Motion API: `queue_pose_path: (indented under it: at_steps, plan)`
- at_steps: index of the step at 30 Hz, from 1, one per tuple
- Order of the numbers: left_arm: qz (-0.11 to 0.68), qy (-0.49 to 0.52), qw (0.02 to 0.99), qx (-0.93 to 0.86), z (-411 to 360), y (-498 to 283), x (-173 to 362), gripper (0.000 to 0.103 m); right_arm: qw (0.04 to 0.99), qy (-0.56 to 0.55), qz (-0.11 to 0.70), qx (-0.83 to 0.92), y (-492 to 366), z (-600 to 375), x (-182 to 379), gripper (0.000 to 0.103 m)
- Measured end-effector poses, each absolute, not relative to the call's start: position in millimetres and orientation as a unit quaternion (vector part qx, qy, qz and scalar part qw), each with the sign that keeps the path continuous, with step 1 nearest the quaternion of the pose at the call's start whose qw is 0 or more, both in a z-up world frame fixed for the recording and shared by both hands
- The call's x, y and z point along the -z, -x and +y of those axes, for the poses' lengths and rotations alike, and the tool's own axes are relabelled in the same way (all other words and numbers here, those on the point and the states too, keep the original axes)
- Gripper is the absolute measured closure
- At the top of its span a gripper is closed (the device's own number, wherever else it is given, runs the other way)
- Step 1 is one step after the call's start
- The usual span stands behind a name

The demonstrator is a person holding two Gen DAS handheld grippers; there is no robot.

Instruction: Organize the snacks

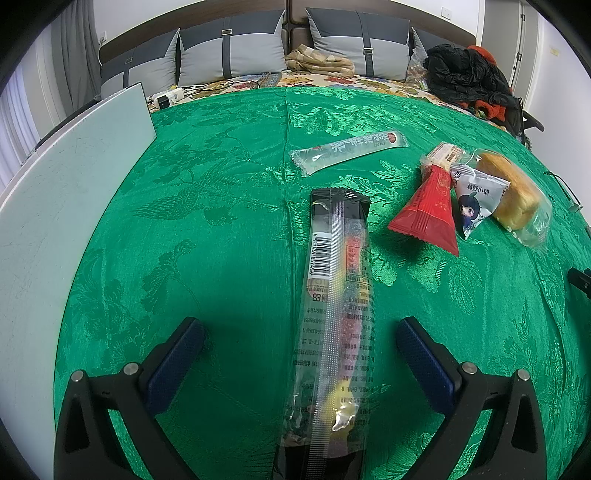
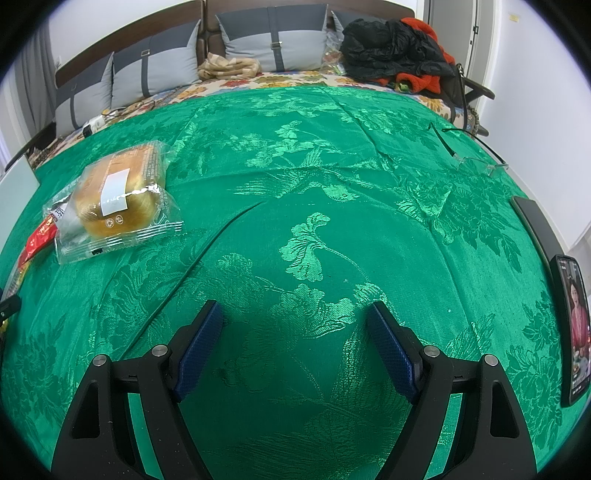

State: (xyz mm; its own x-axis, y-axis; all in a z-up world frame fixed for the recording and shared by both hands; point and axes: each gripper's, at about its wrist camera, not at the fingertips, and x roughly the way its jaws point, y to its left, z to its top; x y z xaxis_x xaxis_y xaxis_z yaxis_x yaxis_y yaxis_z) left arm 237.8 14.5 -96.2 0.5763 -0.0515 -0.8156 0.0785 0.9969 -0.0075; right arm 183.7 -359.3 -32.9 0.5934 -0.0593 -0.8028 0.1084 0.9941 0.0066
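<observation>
Home bedroom, w/ a bed used as work surface. Evidence: padded headboard [image 1: 192,27] along the back wall, row of grey cushions [image 1: 231,48] w/ dark straps leaning on it, floral bedsheet [image 1: 332,79] under a green brocade cover [image 1: 221,206]. Pile of black & red clothes [image 2: 395,50] dumped in the far corner; curtain [image 1: 79,37] at left; phone [image 2: 574,328] lying at the cover's edge.
</observation>
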Motion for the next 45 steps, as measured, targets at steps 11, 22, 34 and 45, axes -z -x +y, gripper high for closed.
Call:
queue_pose_path:
  at_steps: [11, 22, 34, 45]
  plan:
    - [0.459, -0.015, 0.888, 0.037, 14, -238, 97, 0.0, 0.892, -0.027, 0.448, 0.047, -184, -359, 33, 0.02]
    - [0.459, -0.015, 0.888, 0.036, 15, -238, 97, 0.0, 0.892, -0.027, 0.448, 0.047, -184, -359, 33, 0.02]
    - [0.458, -0.014, 0.888, 0.036, 15, -238, 97, 0.0, 0.92, -0.066, 0.367, -0.122, -167, -303, -21, 0.02]
    - [0.458, -0.014, 0.888, 0.037, 15, -238, 97, 0.0, 0.829, 0.173, 0.459, -0.268, -284, -163, 9, 0.054]
